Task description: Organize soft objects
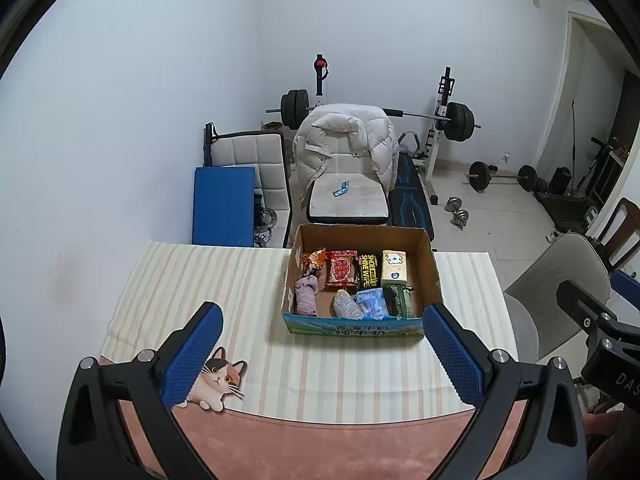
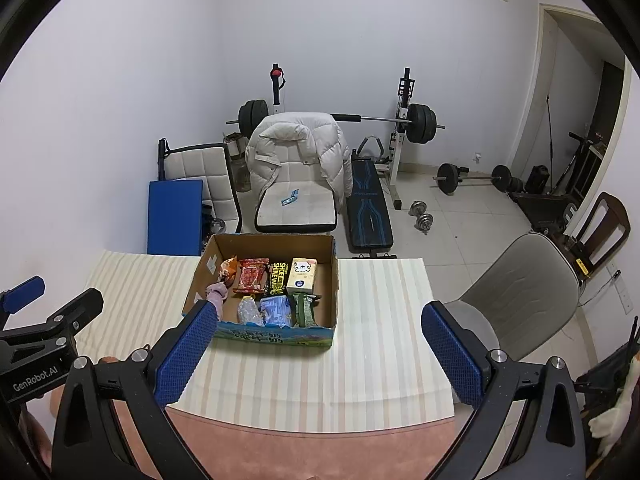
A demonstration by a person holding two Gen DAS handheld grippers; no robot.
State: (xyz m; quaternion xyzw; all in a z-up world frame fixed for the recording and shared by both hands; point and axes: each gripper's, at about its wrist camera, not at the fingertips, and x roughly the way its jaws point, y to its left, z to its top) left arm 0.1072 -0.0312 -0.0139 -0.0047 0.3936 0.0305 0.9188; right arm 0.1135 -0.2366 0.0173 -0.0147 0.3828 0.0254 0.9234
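Observation:
An open cardboard box stands on the striped tablecloth and shows in the right wrist view too. Inside lie several soft packs: a red snack pack, a black shoe-wipes pack, a cream tissue pack, a pink cloth, a clear bag, a blue pack and a green pack. My left gripper is open and empty, in front of the box. My right gripper is open and empty, in front of the box and to its right.
The table has a pink front edge and a cat picture. Behind it stand a chair with a white jacket, a blue mat and a weight bench. A grey chair stands to the right.

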